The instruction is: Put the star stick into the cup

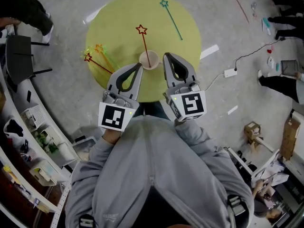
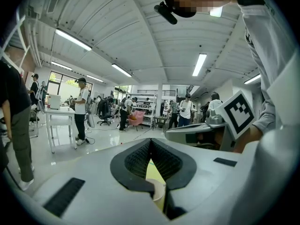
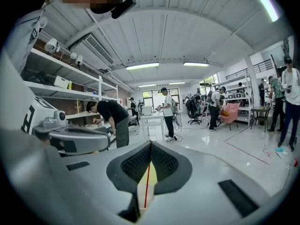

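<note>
both the left gripper (image 1: 139, 66) and the right gripper (image 1: 167, 55) are being held closed on nothing, flanking the cup (image 1: 149, 61), in which a red star stick (image 1: 144, 42) is being propped.

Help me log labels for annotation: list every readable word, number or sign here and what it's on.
No readable words or numbers.
Cube on the left claw: black-and-white square marker, no letters.
Cube on the right claw: same kind of marker.
Print on the grey sweatshirt: too small to read.
</note>
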`<action>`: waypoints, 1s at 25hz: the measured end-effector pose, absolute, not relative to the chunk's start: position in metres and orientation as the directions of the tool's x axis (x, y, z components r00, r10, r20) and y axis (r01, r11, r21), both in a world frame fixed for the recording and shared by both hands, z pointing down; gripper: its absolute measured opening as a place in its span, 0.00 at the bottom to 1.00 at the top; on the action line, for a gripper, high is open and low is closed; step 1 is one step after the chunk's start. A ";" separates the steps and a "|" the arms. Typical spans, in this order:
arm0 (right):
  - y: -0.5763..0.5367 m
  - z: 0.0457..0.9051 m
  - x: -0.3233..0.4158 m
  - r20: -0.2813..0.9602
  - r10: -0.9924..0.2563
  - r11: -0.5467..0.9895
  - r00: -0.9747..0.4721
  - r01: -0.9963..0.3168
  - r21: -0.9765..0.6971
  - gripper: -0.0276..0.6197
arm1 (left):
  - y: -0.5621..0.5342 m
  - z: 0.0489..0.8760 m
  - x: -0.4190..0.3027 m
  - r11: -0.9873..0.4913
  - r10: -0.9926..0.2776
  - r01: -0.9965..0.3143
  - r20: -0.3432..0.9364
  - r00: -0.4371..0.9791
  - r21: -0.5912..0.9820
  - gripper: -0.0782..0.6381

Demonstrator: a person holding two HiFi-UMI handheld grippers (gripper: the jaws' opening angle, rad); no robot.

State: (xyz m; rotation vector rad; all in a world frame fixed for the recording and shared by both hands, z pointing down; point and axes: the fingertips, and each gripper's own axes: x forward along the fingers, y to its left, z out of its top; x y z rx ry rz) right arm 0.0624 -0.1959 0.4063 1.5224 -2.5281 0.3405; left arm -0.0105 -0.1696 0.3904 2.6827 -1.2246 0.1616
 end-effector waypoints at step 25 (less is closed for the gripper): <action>-0.131 0.276 0.078 0.058 -0.903 0.425 -0.425 -0.905 -0.010 0.09 | -0.131 0.289 -0.009 -0.621 -0.777 -0.781 0.080 0.625 0.064 0.13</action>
